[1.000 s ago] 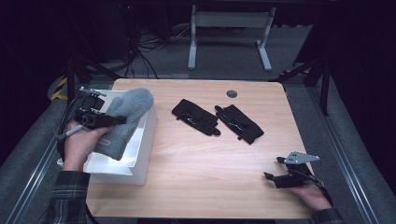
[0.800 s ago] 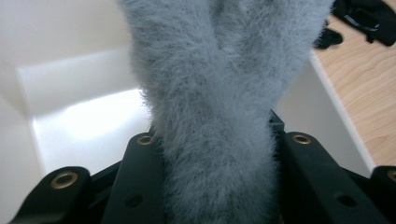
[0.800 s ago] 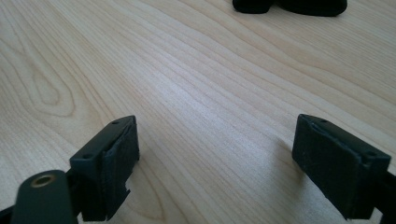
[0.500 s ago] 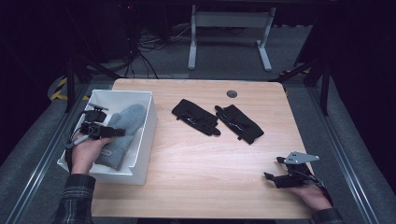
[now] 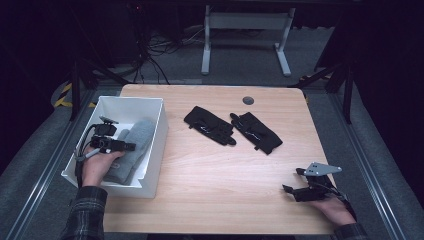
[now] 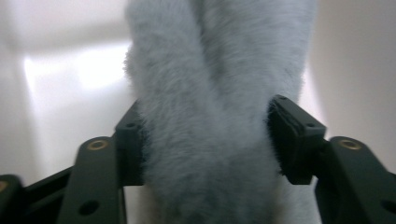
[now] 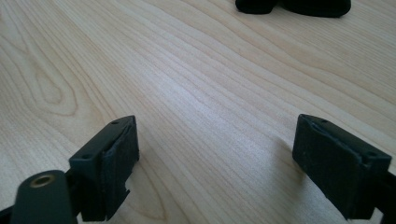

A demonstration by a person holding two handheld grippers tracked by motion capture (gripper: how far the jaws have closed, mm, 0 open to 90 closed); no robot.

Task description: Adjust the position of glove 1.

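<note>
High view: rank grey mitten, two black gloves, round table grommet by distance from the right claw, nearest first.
From the right claw, at the table's near right:
1. Right-hand black glove, centre of table.
2. Left-hand black glove, just beyond it to the left.
3. Round grommet, far edge.
4. Grey mitten, in the white bin, far left.

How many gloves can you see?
3, maybe more: a fuzzy grey mitten lies in the white plastic bin, perhaps covering another, and two black fabric gloves lie side by side on the light wooden table.

left gripper (image 5: 131,146) | fingers just been opening, low | right gripper (image 5: 291,192) | fingers spread wide
</note>
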